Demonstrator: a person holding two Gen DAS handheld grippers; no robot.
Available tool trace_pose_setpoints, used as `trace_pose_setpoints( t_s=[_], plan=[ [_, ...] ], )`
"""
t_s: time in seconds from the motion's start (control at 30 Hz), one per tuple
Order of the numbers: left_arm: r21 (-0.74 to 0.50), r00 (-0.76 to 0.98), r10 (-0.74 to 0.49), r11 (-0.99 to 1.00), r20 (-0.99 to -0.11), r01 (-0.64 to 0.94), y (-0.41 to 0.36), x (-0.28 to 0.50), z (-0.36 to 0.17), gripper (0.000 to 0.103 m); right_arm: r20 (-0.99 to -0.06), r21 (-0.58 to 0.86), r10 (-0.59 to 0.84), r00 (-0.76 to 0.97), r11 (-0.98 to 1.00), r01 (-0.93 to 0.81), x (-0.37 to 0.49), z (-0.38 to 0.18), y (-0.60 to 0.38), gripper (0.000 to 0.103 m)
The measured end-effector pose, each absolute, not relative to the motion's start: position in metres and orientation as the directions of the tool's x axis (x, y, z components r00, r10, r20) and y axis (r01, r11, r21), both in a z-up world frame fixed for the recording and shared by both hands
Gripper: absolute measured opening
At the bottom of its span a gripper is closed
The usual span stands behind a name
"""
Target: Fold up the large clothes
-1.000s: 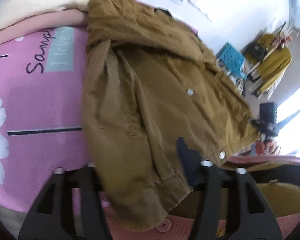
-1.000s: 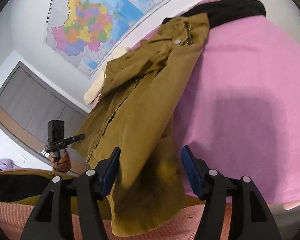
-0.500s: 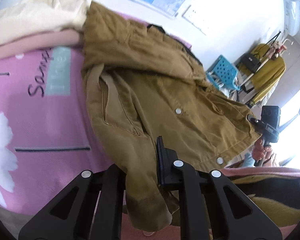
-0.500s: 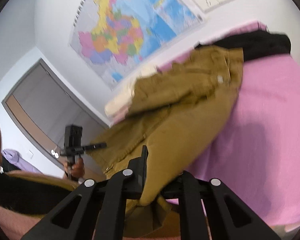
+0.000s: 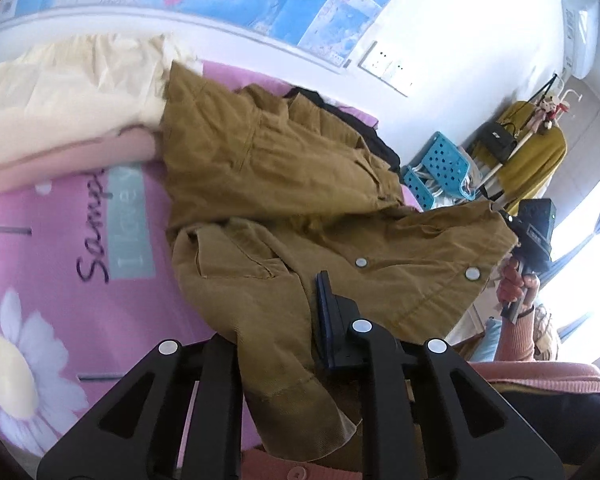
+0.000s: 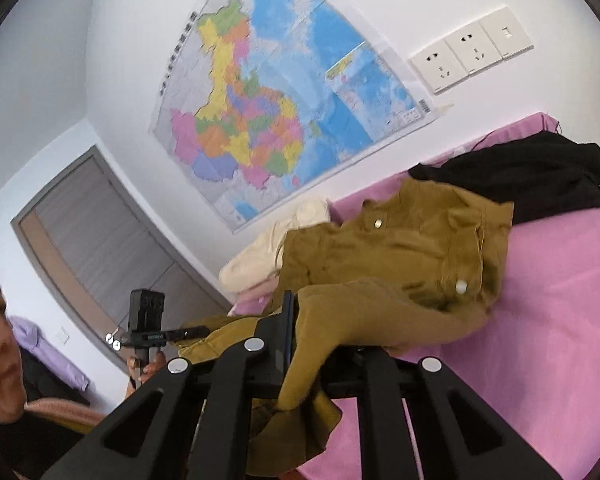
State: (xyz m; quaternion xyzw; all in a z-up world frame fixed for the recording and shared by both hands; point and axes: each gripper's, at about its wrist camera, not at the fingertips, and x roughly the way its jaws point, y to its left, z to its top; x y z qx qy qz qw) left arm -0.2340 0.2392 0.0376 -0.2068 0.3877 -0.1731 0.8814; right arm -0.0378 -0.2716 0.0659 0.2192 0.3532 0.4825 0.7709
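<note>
A: What's nearest, at the bed's near edge?

B: Both grippers, each pinching the hem of the brown jacket (image 5: 284,240). The left gripper (image 5: 284,320) has its fingers narrow with cloth bunched between them, and they are easing apart slightly. The right gripper (image 6: 320,332) is clamped tight on a fold of the same hem.

A: And the rest of the jacket?

B: It drapes from the fingers back over the pink bedsheet (image 5: 60,264); its collar lies toward the bed's far edge, against a black garment (image 6: 532,176) and near the cream bedding (image 5: 68,92) by the wall.

A: Which step is this?

B: I'd judge the hem is lifted for a fold. Next, carry it toward the collar, both hands level, and lay it flat before letting go.
</note>
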Motion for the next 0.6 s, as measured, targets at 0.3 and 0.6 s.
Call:
trace_pose_setpoints(
  t_s=[0.3,0.6],
  plan=[
    [-0.474,0.635,-0.449,0.869,-0.629,0.145,0.245,-0.196,0.068,0.017,-0.336,0.697,0.888,0.314,0.458,-0.551,0.005,0.073,-0.259,0.01],
    [-0.465,0.645,-0.43,0.876,-0.632,0.128,0.25,-0.161,0.091,0.017,-0.336,0.718,0.88,0.337,0.47,-0.512,0.044,0.083,-0.249,0.011]
  ],
)
